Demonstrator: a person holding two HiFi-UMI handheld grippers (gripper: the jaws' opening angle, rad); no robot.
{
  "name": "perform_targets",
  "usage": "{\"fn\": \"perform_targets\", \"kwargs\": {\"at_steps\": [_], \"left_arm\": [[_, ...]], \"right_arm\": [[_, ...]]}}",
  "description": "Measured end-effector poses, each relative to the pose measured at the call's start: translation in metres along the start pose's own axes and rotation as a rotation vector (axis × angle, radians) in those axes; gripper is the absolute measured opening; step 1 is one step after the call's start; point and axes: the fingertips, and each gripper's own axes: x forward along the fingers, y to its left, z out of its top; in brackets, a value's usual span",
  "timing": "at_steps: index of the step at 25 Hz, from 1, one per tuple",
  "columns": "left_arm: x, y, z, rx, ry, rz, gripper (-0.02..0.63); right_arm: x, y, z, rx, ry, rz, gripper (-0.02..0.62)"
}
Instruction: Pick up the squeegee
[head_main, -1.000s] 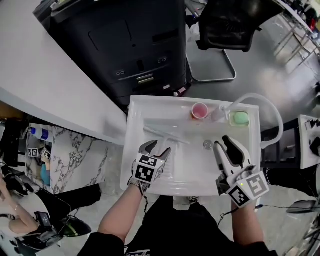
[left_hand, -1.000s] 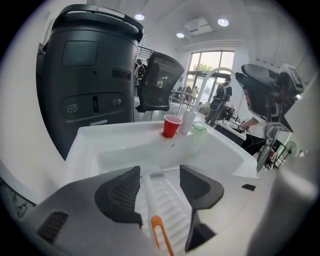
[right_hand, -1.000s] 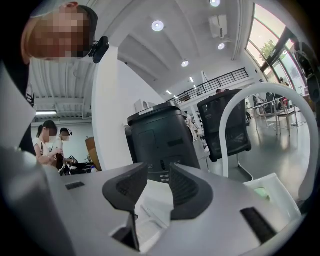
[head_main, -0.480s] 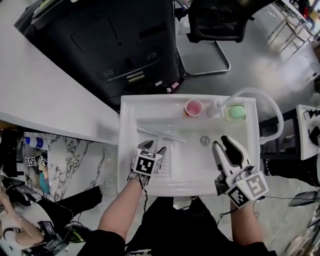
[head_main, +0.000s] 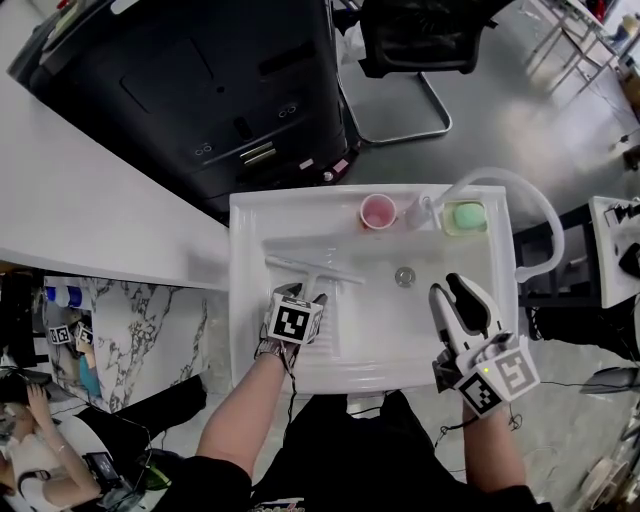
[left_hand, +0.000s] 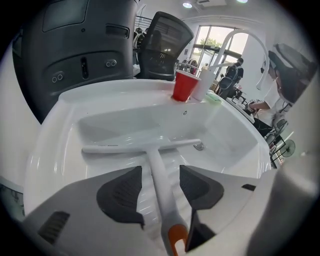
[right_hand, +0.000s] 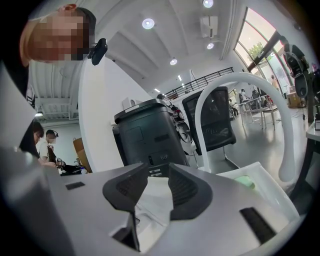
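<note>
Item: squeegee (head_main: 315, 272), white, lying flat in the basin of the sink (head_main: 243, 300), left of centre in the head view. The blade runs crosswise, from left to slightly lower right. The handle leaves the blade's middle and points down the frame, into the left gripper (head_main: 304, 296). Left gripper: jaws apart and straddling the handle. In the left gripper view the handle runs up the centre of the frame between the two dark pads, with a sliver of basin showing on either side, so no contact is judged yet. The handle's orange end sits deep in the throat at the bottom edge. Governing relation: the handle's long axis lies in line with the jaws and between them, with the blade ahead of the tips. Closing on the handle looks like all that remains before a lift. Right gripper (head_main: 446, 287): jaws apart and empty, at lower right in the head view over the sink's near right corner, well apart from the squeegee and plainly the farther of the two. Also present: red cup (head_main: 377, 211) and green sponge (head_main: 465, 216) on the far rim; drain (head_main: 404, 276) right of the blade.
</note>
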Motion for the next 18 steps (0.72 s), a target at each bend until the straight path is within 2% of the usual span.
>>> {"fn": "perform_targets", "kwargs": {"at_steps": [7,10,13,15,18], "left_arm": [[0.004,0.005,-0.006,0.005,0.033,0.028,0.197],[0.005,0.011,-0.004,0.043,0.028,0.059,0.15],[0.005,0.01,-0.004,0.059,0.031,0.059,0.144],[0.006,0.008,-0.004,0.048,0.026,0.056,0.096],[0.004,0.005,-0.003,0.057,0.032,0.068,0.073]], "right_arm": [[-0.001,-0.004,-0.001,0.014,-0.002,-0.015,0.138],[-0.002,-0.004,-0.001,0.014,-0.001,-0.015,0.137],[-0.004,-0.006,-0.001,0.017,0.0,-0.018,0.135],[-0.005,-0.007,0.0,0.019,-0.002,-0.016,0.133],[-0.005,-0.007,0.003,0.016,-0.009,-0.008,0.13]]}}
